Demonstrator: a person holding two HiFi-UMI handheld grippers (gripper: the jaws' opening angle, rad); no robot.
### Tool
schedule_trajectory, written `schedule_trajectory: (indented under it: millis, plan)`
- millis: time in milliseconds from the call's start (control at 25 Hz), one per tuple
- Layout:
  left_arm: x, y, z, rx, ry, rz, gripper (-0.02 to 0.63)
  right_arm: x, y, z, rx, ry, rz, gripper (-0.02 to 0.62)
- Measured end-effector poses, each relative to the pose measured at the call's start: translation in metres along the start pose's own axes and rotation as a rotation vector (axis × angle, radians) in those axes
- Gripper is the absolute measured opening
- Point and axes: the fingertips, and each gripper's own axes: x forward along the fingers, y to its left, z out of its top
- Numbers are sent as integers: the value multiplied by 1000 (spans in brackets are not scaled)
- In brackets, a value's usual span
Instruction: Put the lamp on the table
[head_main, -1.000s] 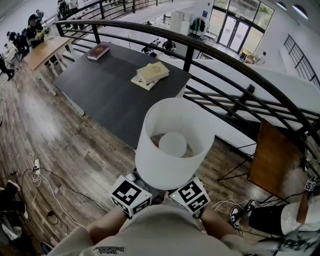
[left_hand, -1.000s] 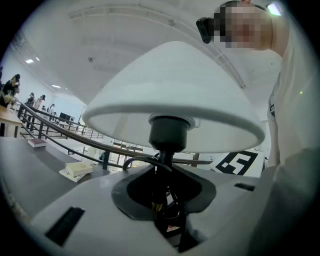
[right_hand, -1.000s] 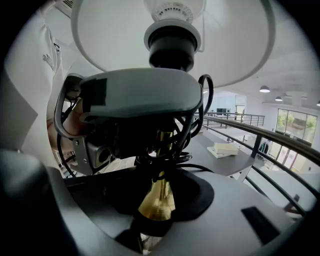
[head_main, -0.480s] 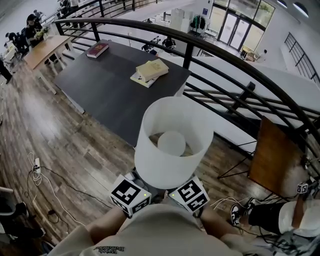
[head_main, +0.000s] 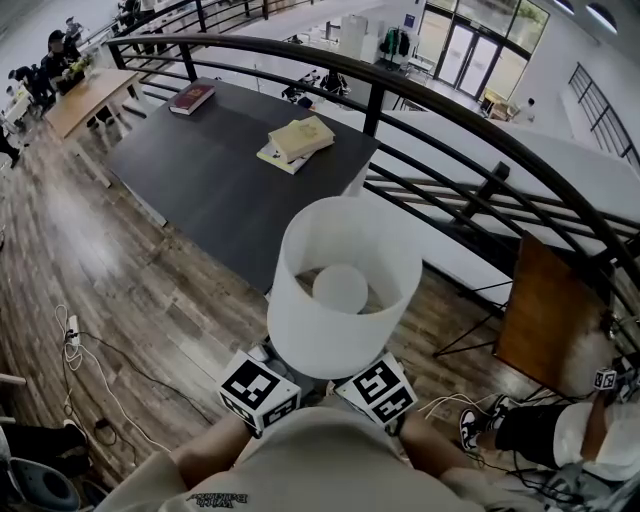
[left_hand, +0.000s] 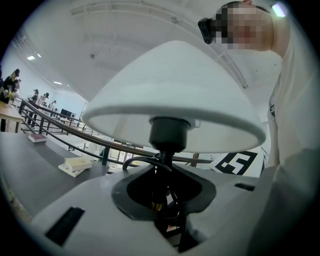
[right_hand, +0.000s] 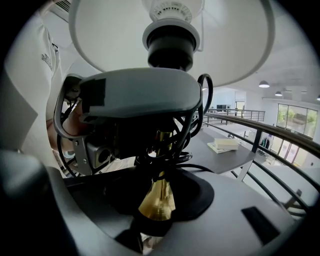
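lamp (head_main: 300, 315) | left gripper (left_hand: 161, 197), right gripper (right_hand: 159, 197) jaws closed on stem | unmoved, still short of table (head_main: 210, 170)

A floor of brown wooden planks (head_main: 120, 260) fills the left half of the head view, glossy where daylight falls on it. In the upper middle stands a long dark table (head_main: 200, 170), with a stack of pale books (head_main: 298, 140) near its right end and a red book (head_main: 192, 97) at its far end. A curved black railing (head_main: 375, 112) sweeps from the upper left to the right edge. Beyond it lies a bright white hall with glass doors (head_main: 470, 60) at the upper right. A light wooden table (head_main: 85, 100) stands at the upper left and a brown wooden board (head_main: 545, 320) at the right. A white power strip (head_main: 72, 328) with cables lies on the floor at the lower left.
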Motion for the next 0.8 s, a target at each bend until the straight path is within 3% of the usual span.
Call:
schedule_trajectory:
  millis: [520, 800]
  plan:
    - [36, -14, -9, -15, 22, 12, 94, -22, -26, -18, 8, 2, 21, 109]
    - [61, -16, -2, 7, -7, 29, 94, -33, -52, -16, -33, -25, 22, 109]
